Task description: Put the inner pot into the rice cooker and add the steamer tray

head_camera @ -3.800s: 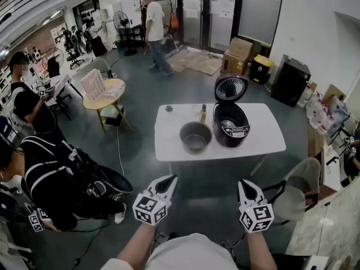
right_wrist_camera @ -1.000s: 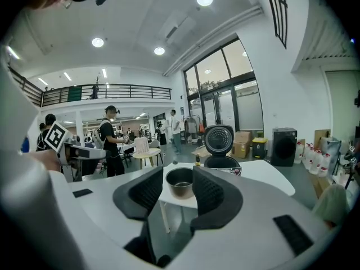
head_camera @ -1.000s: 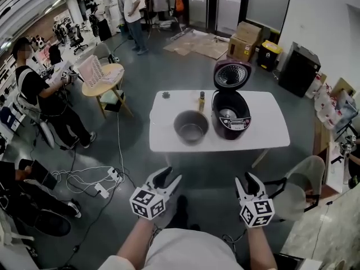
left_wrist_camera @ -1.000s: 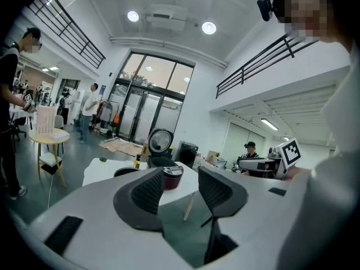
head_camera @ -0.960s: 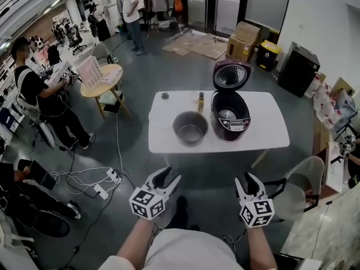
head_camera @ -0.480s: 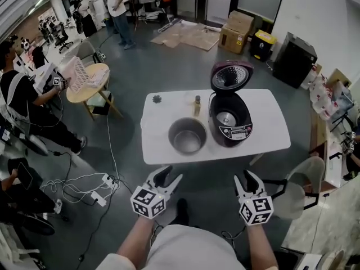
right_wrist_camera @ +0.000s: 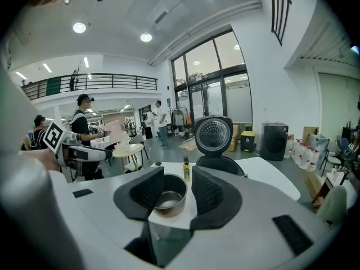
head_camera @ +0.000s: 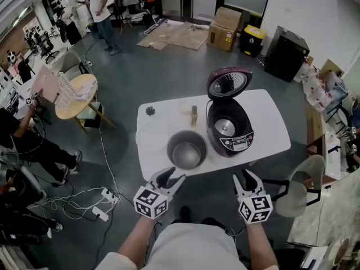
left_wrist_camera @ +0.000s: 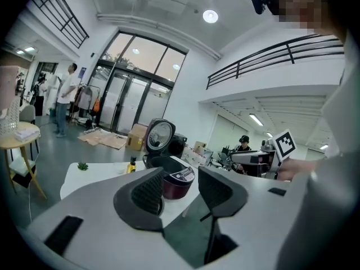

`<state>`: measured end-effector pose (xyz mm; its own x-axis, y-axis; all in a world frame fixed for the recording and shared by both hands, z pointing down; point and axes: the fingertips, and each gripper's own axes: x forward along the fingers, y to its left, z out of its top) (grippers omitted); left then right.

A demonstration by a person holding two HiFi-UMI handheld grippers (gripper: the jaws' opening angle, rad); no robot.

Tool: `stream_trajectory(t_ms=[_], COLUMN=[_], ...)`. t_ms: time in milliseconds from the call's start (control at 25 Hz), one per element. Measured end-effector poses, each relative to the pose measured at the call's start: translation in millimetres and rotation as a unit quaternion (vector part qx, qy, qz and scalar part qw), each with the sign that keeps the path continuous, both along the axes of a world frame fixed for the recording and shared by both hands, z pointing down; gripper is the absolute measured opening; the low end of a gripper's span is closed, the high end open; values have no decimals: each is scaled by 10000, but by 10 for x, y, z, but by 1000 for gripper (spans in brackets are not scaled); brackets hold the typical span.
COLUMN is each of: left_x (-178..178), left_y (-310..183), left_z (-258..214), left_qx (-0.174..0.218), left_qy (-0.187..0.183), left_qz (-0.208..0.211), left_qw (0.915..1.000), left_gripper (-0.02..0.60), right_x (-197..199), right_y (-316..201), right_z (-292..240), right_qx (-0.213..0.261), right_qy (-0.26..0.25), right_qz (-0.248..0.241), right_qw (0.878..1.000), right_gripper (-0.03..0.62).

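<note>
- At far left we see a round wooden side table (head_camera: 76, 89) with a pale rack on it, well apart from the white table (head_camera: 270, 125).
- Our left gripper (head_camera: 171, 178) hangs off the white table's near edge. Its jaws stand moderately apart with nothing between the pads; the left gripper view shows only the far-off cooker through the gap.
- A small green plant (head_camera: 150, 111) sits at the table's back left.
- The inner pot (head_camera: 187, 151) stands upright on the table near its front edge, just left of the rice cooker and outside it. We can see its bare metal floor.
- A small yellow bottle (head_camera: 194, 115) stands behind the pot.
- The rice cooker (head_camera: 230, 131) sits mid-table, its lid (head_camera: 226, 83) raised upright at the back.
- Our right gripper (head_camera: 247, 177) also hangs short of the table edge. Its jaws have just been closing a little yet stand wide, gripping nothing; the pot shows beyond the gap.
- A grey chair (head_camera: 292, 193) stands at right.
</note>
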<state>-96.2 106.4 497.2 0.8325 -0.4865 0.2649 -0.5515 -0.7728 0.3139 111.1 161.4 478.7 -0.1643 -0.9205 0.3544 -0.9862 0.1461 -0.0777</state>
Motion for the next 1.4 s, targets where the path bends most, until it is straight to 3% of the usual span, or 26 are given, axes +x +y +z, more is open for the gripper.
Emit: stream_trajectory(t_ms=[400, 720, 1400], left_x=[14, 250, 1096], left_y=[-358, -682, -1357], left_z=[105, 181, 231], left_qx=[-143, -227, -308], left_qy=[-32, -111, -209], left_qz=[-11, -286, -1265], left_qw=[9999, 9993, 9913], left_gripper=[209, 209, 209], right_x=[14, 296, 1110], right_y=[-345, -799, -1858], right_z=[122, 199, 344], right_qx=[-167, -240, -470], right_qy=[12, -1, -32], right_qz=[25, -198, -1370], right_qw=[9999, 9995, 9895], right_gripper=[167, 167, 167])
